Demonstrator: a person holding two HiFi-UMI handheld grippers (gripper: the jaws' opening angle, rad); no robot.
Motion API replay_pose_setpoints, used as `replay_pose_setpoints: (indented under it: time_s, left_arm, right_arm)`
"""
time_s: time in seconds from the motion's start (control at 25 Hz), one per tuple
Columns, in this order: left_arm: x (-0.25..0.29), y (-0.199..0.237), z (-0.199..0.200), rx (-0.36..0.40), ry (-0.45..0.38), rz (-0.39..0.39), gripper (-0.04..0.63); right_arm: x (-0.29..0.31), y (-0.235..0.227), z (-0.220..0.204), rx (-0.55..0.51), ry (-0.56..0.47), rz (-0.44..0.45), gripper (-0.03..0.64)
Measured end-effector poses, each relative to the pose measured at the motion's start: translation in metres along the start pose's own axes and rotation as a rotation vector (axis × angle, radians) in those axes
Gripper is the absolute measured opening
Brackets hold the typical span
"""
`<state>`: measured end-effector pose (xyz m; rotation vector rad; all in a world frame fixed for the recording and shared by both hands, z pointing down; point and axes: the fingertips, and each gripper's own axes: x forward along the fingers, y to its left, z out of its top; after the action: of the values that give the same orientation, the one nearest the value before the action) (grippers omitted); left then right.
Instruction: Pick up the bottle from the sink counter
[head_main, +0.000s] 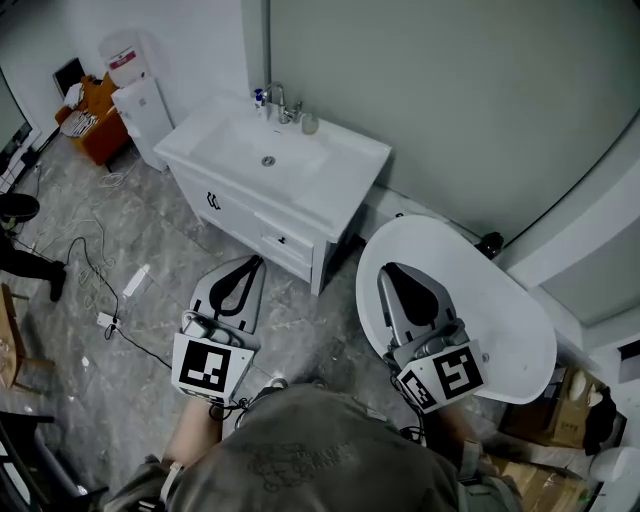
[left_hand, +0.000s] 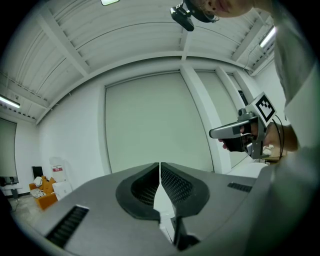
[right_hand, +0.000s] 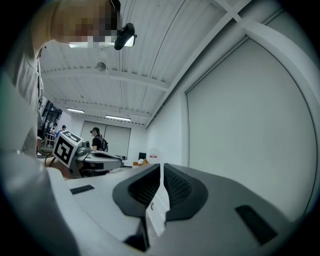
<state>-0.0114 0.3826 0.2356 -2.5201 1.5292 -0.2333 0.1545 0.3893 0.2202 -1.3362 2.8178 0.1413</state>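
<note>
Your left gripper (head_main: 252, 264) and right gripper (head_main: 390, 270) are both closed and empty. The small bottle (head_main: 258, 98) stands upright at the sink counter's (head_main: 345, 178) back edge, left of the faucet (head_main: 281, 103). It is well ahead, almost in line with the left gripper, which looks nearer.

Head view looks steeply down at the distant sink counter (head_main: 345, 160); both gripper views tilt up, sharing the ceiling (left_hand: 125, 45).

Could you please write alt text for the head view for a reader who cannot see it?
Seen from above, a person holds a left claw and a right claw, both shut and empty, well short of a white sink counter. A small bottle stands by the faucet; a white oval tub lies right.
</note>
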Motion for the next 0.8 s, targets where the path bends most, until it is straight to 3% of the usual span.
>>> replay_pose_setpoints:
  time_s: [0.2,0.44,0.8]
  left_arm:
    - [0.008,-0.007,-0.004,-0.001,0.008,0.041,0.024]
    - [0.02,-0.021,-0.015,0.002,0.029,0.051,0.023]
    - [0.041,-0.024,-0.026,0.02,0.008,0.051,0.024]
  right_arm:
    - [-0.005,-0.009,-0.009,-0.008,0.011,0.043,0.04]
    - [-0.015,-0.025,-0.027,0.031,0.023,0.049,0.04]
    - [-0.008,-0.037,-0.039,0.002,0.004,0.056,0.04]
